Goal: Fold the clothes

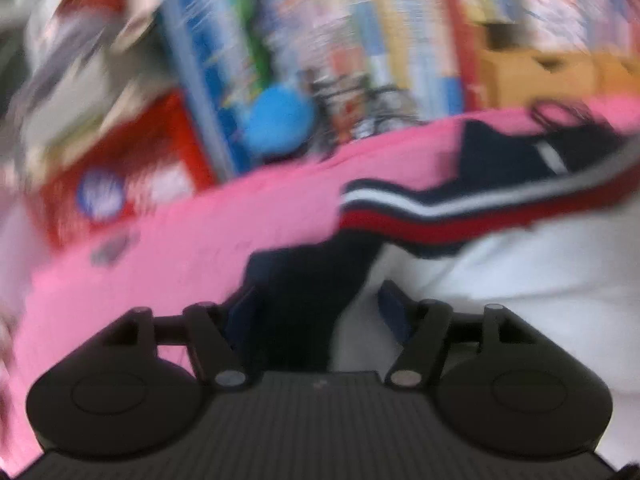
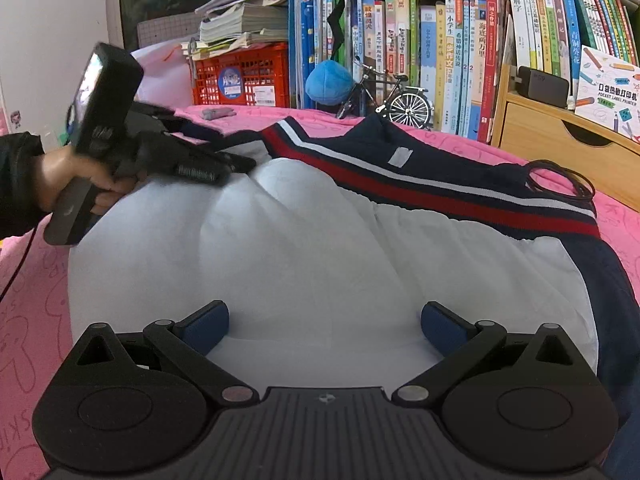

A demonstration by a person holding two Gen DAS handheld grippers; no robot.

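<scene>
A white garment (image 2: 280,260) with a navy top and red and white stripes (image 2: 400,184) lies spread on a pink cover (image 2: 36,320). My right gripper (image 2: 326,328) hovers low over the white part near its front edge, open, its blue pads wide apart and nothing pinched. A hand holds my left gripper (image 2: 240,165) at the garment's far left corner. The left wrist view is blurred: the left gripper (image 1: 316,310) stands open with a navy strip of the garment (image 1: 296,292) lying between its fingers, not pressed by the pads.
Behind the pink cover stand rows of books (image 2: 440,60), a red crate (image 2: 240,80), a blue plush ball (image 2: 328,82), a model bicycle (image 2: 400,104) and a wooden drawer unit (image 2: 560,140). A black cable loop (image 2: 576,188) lies at the garment's right end.
</scene>
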